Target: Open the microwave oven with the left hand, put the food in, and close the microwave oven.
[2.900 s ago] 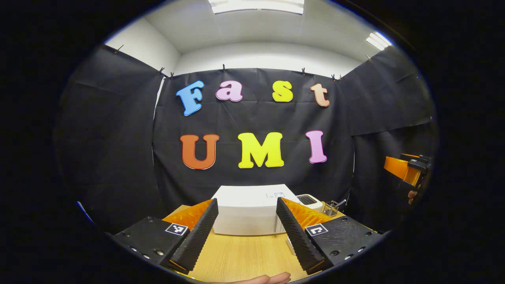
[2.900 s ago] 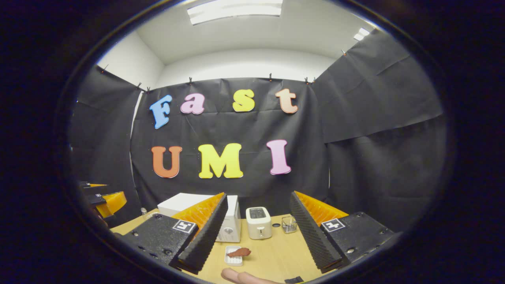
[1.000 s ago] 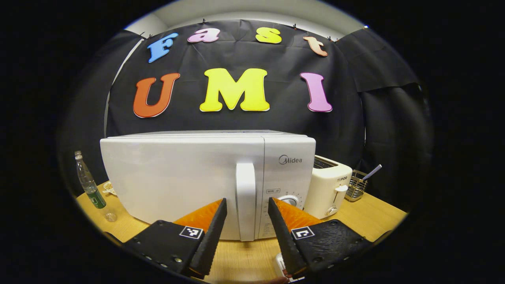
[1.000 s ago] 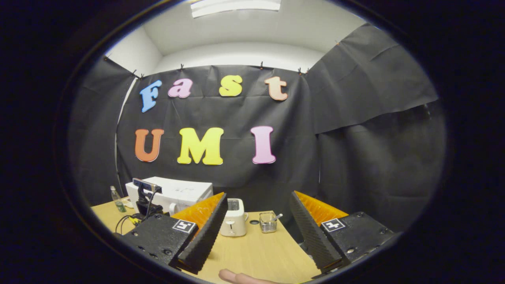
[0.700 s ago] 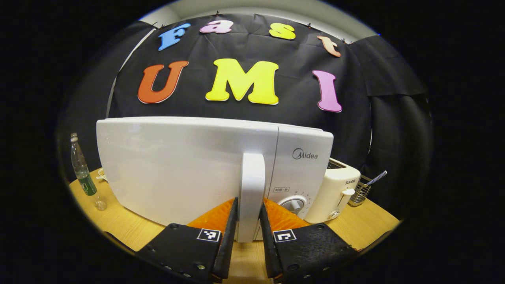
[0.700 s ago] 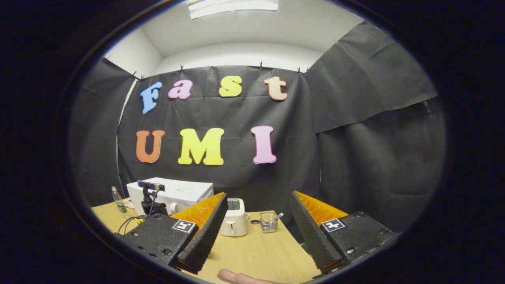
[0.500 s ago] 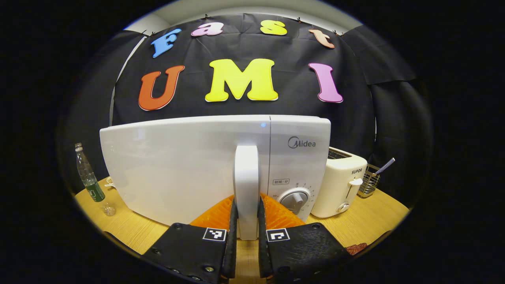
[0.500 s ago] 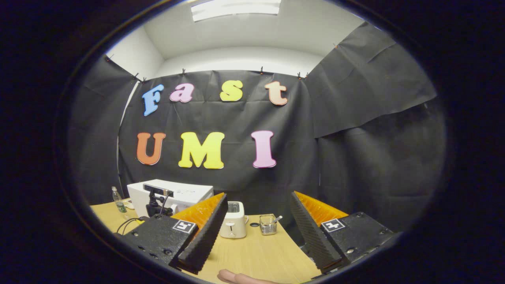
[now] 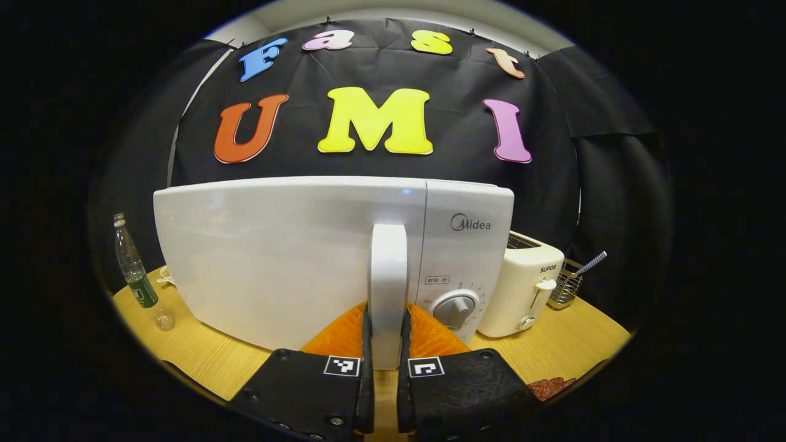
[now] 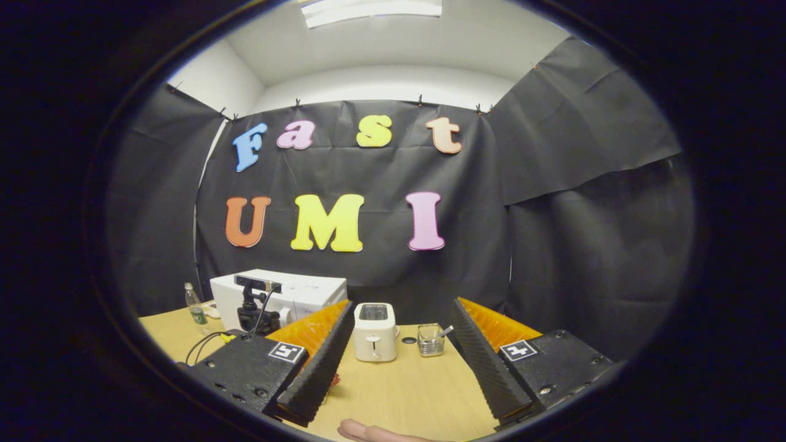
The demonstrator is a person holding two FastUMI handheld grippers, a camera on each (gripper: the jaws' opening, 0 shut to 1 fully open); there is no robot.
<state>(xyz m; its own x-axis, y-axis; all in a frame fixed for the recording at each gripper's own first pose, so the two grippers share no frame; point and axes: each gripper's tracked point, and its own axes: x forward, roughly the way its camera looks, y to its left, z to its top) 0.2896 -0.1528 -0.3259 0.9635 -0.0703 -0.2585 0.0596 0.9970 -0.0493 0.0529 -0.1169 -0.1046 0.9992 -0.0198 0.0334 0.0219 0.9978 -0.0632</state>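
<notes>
A white microwave (image 9: 276, 258) stands on the wooden table (image 9: 571, 344), its door flush with the control panel. My left gripper (image 9: 385, 322) is shut on the door's vertical handle (image 9: 388, 270), one finger on each side. A reddish-brown piece of food (image 9: 549, 387) lies on the table at the lower right of the left gripper view. In the right gripper view, the microwave (image 10: 307, 291) sits far off at the left with the left gripper's body (image 10: 255, 310) in front of it. My right gripper (image 10: 400, 322) hangs open over the table, holding nothing.
A cream toaster (image 9: 522, 294) (image 10: 376, 331) stands right of the microwave, then a small wire basket with a utensil (image 9: 565, 288) (image 10: 430, 341). A plastic bottle (image 9: 132, 270) stands at the table's left. A fingertip (image 10: 374, 433) shows at the bottom edge.
My left gripper moved up to the microwave, closed its fingers around the door handle and now grips it. The right gripper stayed open and shifted only slightly.
</notes>
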